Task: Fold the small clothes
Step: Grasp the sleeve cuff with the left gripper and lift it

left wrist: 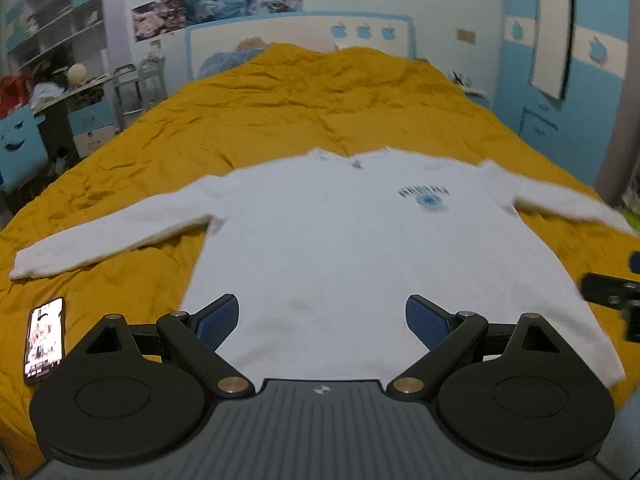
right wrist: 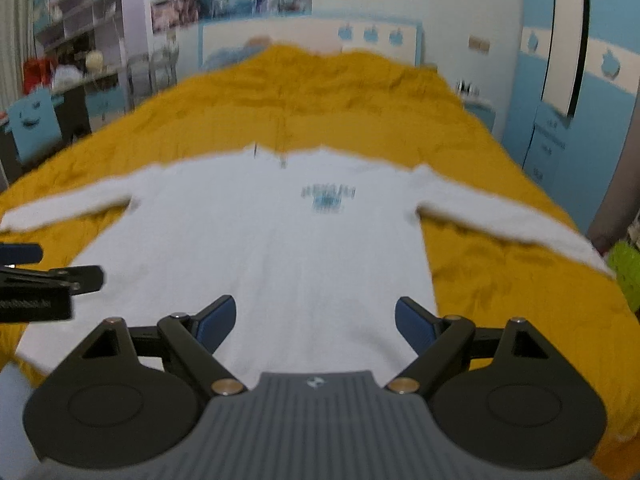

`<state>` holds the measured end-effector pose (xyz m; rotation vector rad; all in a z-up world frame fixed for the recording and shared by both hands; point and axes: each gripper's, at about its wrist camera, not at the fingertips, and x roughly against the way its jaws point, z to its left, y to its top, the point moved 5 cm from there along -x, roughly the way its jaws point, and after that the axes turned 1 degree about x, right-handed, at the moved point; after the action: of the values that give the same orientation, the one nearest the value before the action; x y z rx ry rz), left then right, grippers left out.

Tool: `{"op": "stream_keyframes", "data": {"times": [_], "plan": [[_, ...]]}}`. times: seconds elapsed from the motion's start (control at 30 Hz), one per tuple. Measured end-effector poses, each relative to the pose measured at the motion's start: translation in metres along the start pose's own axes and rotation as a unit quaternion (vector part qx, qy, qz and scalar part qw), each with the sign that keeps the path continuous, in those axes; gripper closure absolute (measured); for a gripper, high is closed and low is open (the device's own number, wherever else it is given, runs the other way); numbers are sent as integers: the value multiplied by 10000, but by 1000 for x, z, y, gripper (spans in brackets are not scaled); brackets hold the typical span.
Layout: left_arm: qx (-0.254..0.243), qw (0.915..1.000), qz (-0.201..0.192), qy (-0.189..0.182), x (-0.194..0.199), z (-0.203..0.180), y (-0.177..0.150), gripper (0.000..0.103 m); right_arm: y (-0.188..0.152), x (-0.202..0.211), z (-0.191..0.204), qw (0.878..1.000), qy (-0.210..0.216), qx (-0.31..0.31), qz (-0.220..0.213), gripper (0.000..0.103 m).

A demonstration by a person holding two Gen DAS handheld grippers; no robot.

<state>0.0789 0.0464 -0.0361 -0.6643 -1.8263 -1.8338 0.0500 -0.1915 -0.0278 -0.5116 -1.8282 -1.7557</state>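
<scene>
Yellow bedcover (left wrist: 280, 100) fills most of the bed, all wrinkly. On it lies a white long-sleeved shirt (left wrist: 340, 240), flat, front up, both sleeves stretched out to the sides, with a small blue print (left wrist: 425, 197) on the chest. The left gripper (left wrist: 322, 322) and the right gripper (right wrist: 315, 320) hang above the shirt's bottom edge, jaws spread wide, holding nothing. A lit phone (left wrist: 44, 338) lies beside the shirt.
</scene>
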Motion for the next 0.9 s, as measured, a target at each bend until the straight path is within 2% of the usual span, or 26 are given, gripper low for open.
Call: {"op": "stream_keyframes", "data": {"times": [0.13,0.23,0.3,0.37,0.43,0.53,0.63,0.77,0.8,0.9], "plan": [[362,9986,-315,-200,-22,43,31,0,23,-14,-13,9989,-29,-8,-476,20],[771,9965,-317,-30,-45,89,55,0,40,-30,-22,9978,-35,-65,-658,20],[1372,9899,-343,84,-58,132,67,0,49,-43,-27,9977,28,-127,-658,20],[2015,9785,-356,265,-67,176,72,0,57,-58,-32,9976,57,-210,-656,20],[2713,9606,-393,460,-74,226,69,0,63,-72,-36,9975,-57,-234,-666,20],[3607,9291,-477,659,-80,299,56,0,71,-100,-48,9970,-219,-376,-643,20],[4209,9021,-527,798,-81,359,39,0,77,-128,-61,9964,-399,-591,-466,20],[4860,8673,-487,958,-88,416,12,0,87,-162,-60,9971,-285,-677,-218,20],[5067,8555,-499,940,-91,429,5,0,87,-167,-57,9973,-271,-659,-171,20],[5541,8281,-531,673,-107,451,-12,0,86,-181,-37,9987,-221,-463,21,20]]}}
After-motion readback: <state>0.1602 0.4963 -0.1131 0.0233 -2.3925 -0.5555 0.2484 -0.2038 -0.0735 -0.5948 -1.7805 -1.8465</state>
